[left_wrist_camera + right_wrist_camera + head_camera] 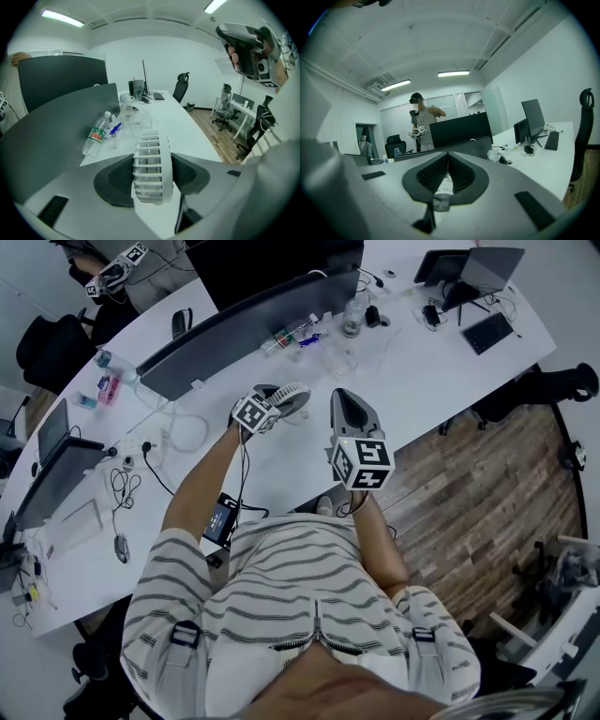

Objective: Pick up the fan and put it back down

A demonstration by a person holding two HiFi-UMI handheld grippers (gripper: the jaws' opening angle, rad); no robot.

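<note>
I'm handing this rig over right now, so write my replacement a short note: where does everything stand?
Left hand-held gripper: closed on the fan, a pad on each side of its white grille.
Right hand-held gripper: shut and empty, held beside the left one.
Fan: in the left grip over the white desk. I cannot tell whether its base touches the desk.
Done: fan grasped.
Left to do: make sure it rests on the desk, then open the jaws and pull back.

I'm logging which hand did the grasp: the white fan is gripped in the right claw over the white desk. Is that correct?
Not quite: the fan is gripped in the left claw, not the right, as the left gripper view shows. It is over the white desk.
</note>
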